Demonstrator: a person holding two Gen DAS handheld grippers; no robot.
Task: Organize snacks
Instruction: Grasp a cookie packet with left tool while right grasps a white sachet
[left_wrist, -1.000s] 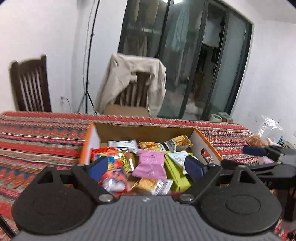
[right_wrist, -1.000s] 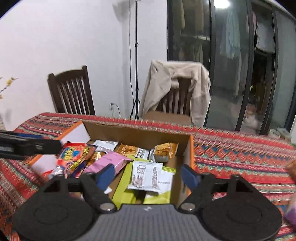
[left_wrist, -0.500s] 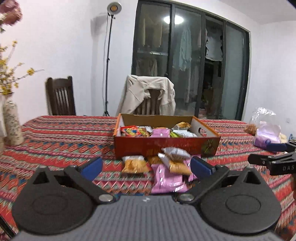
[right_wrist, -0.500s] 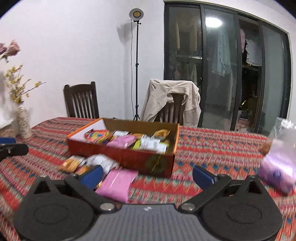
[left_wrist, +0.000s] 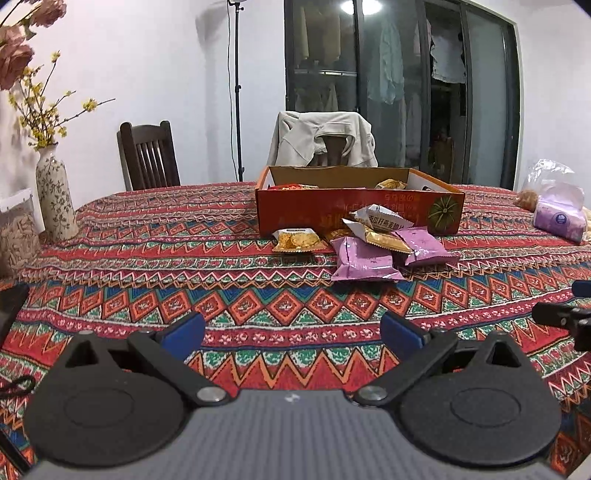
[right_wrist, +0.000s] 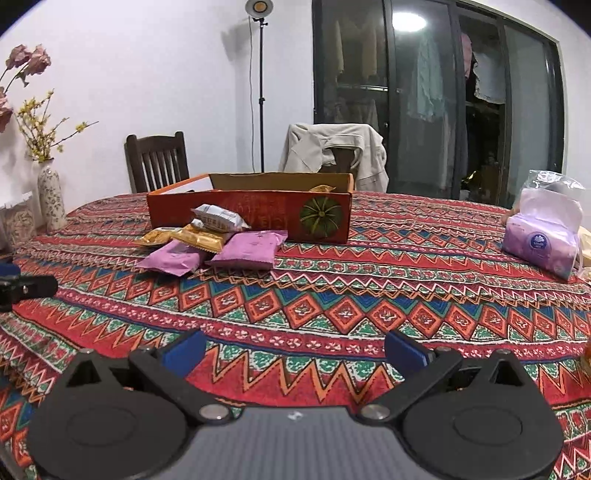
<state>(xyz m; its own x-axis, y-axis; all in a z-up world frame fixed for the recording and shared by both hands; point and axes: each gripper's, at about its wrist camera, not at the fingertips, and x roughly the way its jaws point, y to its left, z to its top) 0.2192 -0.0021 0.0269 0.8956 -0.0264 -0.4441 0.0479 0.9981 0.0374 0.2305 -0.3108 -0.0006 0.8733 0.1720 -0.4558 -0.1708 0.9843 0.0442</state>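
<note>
Left gripper (left_wrist: 291, 332): jaws spread wide, nothing between the blue pads, held low over the patterned tablecloth (left_wrist: 258, 295) and well apart from the snacks. Right gripper (right_wrist: 293, 349): likewise wide open and empty, also well back from the pile.

Task items: loose packets lie in a heap on the cloth, touching or just beside the near wall of the orange box (left_wrist: 354, 206). From the left wrist view the heap sits at about 1 o'clock; from the right wrist view, at about 11 o'clock. Visible: two purple packets (left_wrist: 364, 258) in front, a white packet (left_wrist: 380, 218) leaning on top against the box wall, gold packets beneath it, and one gold packet (left_wrist: 297, 240) lying apart at the heap's 9 o'clock edge. More snacks show above the box rim.

Judgement: step in hand is the approach to a first pick.
- Take an outlying or topmost packet first (lone gold one, or nearer purple one); pulling from underneath would likely scatter the heap.
- Close on a crimped end or across the short width; film wrappers are slippery and their contents crushable.
- Keep pads off the cloth, which could bunch.
- One gripper at a time; both converge on the same heap.
</note>
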